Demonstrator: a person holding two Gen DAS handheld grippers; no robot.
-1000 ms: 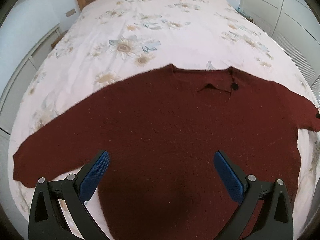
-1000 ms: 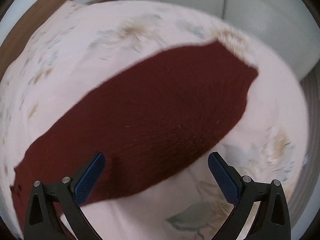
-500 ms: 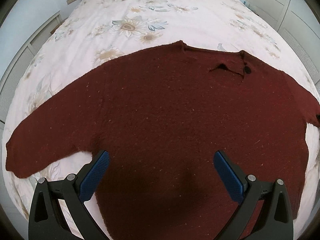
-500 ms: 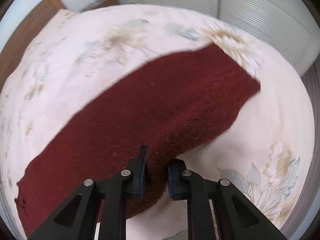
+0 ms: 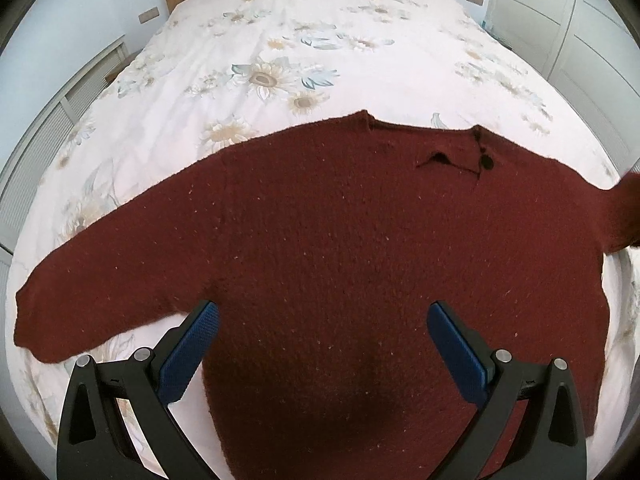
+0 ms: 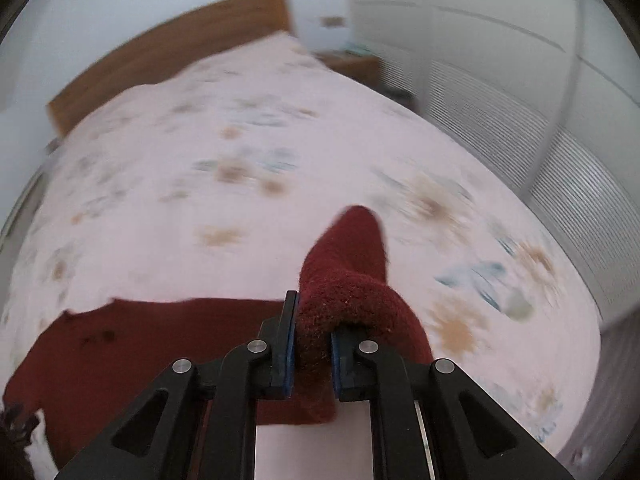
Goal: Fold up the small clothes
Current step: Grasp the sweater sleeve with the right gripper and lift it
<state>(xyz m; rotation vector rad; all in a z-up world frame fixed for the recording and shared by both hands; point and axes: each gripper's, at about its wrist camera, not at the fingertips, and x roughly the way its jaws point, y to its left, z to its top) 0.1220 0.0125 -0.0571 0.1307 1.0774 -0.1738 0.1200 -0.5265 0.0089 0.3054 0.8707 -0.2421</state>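
Fuzzy maroon sweater [image 5: 340, 240]: right hand-held gripper [image 6: 312, 344] pinches sleeve; left hand-held gripper [image 5: 320, 344] spread wide.

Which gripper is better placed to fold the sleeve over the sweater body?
Right. The right gripper is shut on the dark red knitted sweater's sleeve, lifted. The left gripper is open, holding nothing.

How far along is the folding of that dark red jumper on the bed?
Done: the dark red knitted jumper lies spread flat on the floral bedspread. In hand: the right gripper is clamped on one sleeve, raised off the bed. Left: every fold; the left gripper hangs open, holding nothing.
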